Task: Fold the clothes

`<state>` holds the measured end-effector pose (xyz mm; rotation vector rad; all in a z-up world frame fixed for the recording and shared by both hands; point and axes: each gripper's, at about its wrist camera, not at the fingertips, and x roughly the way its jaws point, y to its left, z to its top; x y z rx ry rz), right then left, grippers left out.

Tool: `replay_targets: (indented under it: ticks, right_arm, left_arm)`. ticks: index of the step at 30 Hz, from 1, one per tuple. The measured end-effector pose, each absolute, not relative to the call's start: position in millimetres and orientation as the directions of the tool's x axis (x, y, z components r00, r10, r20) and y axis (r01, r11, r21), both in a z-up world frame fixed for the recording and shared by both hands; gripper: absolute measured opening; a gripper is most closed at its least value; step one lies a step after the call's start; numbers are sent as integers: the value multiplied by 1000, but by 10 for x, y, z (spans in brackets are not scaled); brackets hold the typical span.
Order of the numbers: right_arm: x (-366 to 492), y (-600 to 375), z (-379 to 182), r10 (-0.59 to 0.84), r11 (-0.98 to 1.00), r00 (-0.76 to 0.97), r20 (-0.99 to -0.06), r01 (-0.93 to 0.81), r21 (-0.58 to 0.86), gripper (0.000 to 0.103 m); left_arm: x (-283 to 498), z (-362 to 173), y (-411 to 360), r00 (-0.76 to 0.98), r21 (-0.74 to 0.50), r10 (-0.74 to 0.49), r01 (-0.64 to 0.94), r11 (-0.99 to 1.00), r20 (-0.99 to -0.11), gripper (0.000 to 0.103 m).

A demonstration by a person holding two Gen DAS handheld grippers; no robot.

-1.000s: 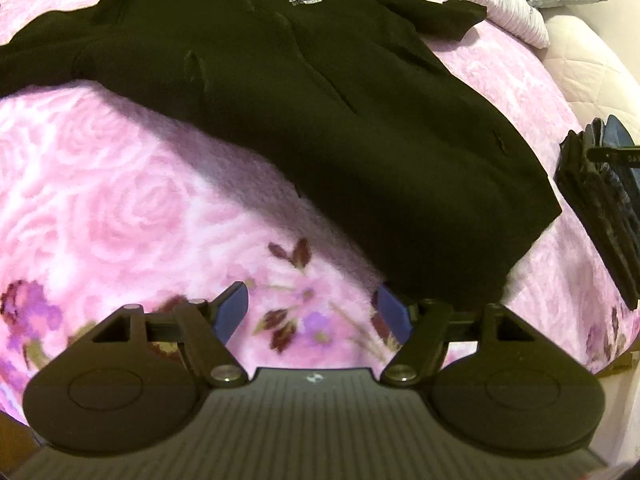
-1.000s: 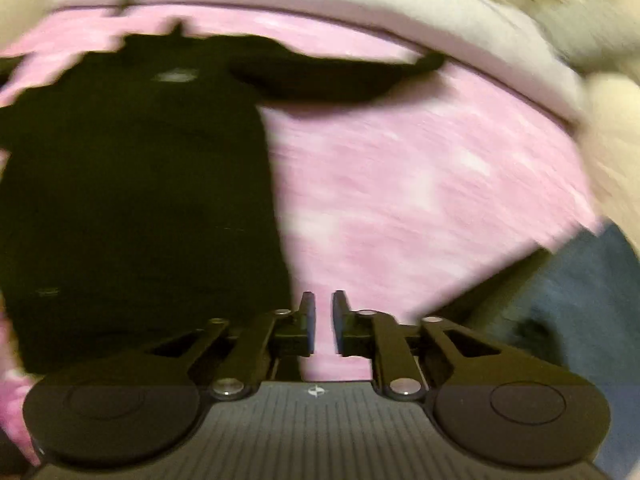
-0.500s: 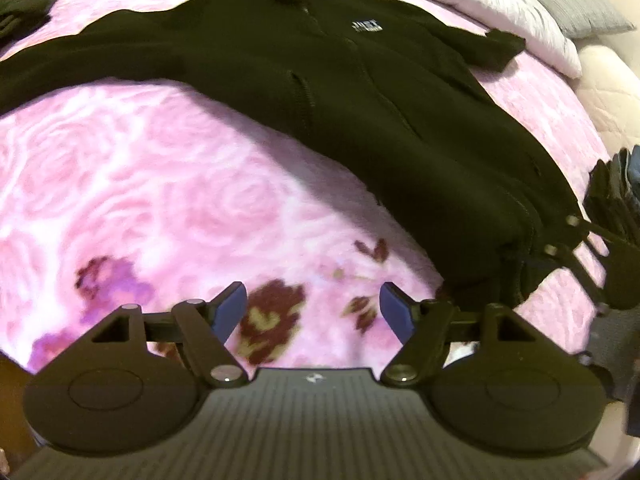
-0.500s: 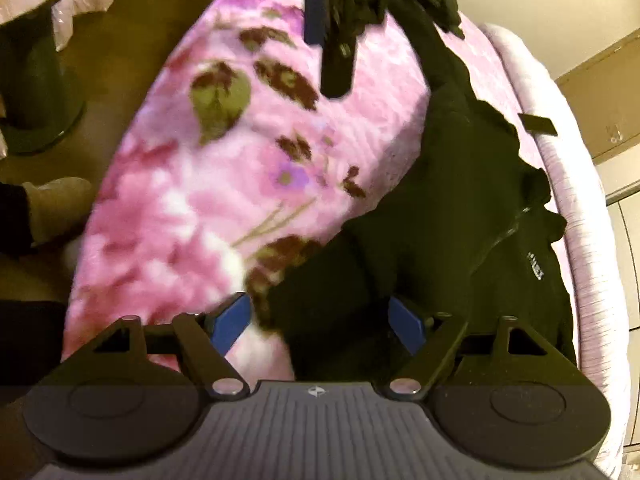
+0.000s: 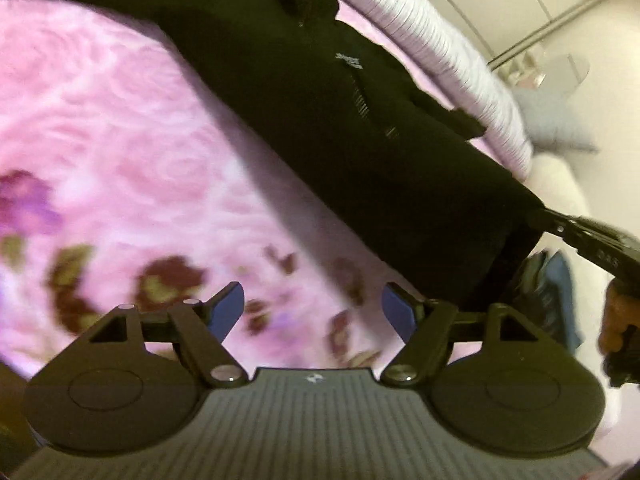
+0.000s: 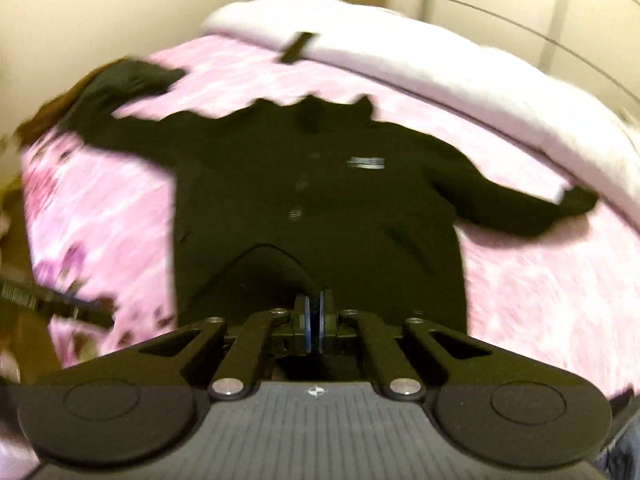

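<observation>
Gripping hem of black hoodie (image 6: 320,200) w/ right gripper (image 6: 314,322), jaws pinched on fabric.
Left gripper (image 5: 313,310) wide open, empty, over pink blanket (image 5: 120,140); next probably needs it on hem's other corner.

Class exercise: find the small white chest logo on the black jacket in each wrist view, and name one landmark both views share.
Left wrist: the white chest logo sits upper centre, on the black jacket.
Right wrist: the logo sits just right of centre, above the right gripper.
Shared landmark: the pink floral blanket.
</observation>
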<state>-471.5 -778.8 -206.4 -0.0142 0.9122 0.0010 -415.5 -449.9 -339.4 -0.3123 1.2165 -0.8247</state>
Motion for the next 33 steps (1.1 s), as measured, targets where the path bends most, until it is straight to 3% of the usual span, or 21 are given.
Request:
replay_targets:
  ticks: [6,12,15,17,18,19,21,26,33]
  right_arm:
    - [-4597,-7895,-2264,2,1000,586,-810,-1,2,0]
    - [-4719,-8043,-2221,40,996,577,-816,44,80,0]
    - [-4740,-8087,-2250,63,991,565,-823,61,118,0]
    - [-4754,-8091,-2262,67,990,560,-826,63,123,0]
    - [-4761,-8093,-2268,68,990,557,-828,64,125,1]
    - [-4769,-8092,-2268,72,990,557,-828,63,129,1]
    - [-4791,-8059,-2267,88,991,551,-830,39,131,1]
    - [-4884,-7759,-2313,185,982,515,-837,-121,144,1]
    - [-5241,-6721,-2643,334,872,391,-858,-474,123,2]
  left_arm:
    - [-3961,-3690,-4880,72,-779,-807,224,585,-586,73]
    - [-3774,-4054,-5150,58,-831,-836,90,548,-545,73]
    - [-3744,-4259,-5240,38,-900,-899,-23,436,-437,71]
    - [-3749,-4366,-5287,39,-927,-928,-82,366,-370,56]
    - [-3755,-4389,-5293,43,-933,-936,-101,344,-350,31]
    - [-3767,-4368,-5273,50,-933,-935,-107,345,-351,17]
    - [-3803,-4245,-5159,64,-927,-926,-81,366,-371,3]
    - [-3955,-3561,-4609,97,-886,-887,68,458,-451,0]
    - [-3987,-3106,-3801,83,-717,-729,137,683,-679,0]
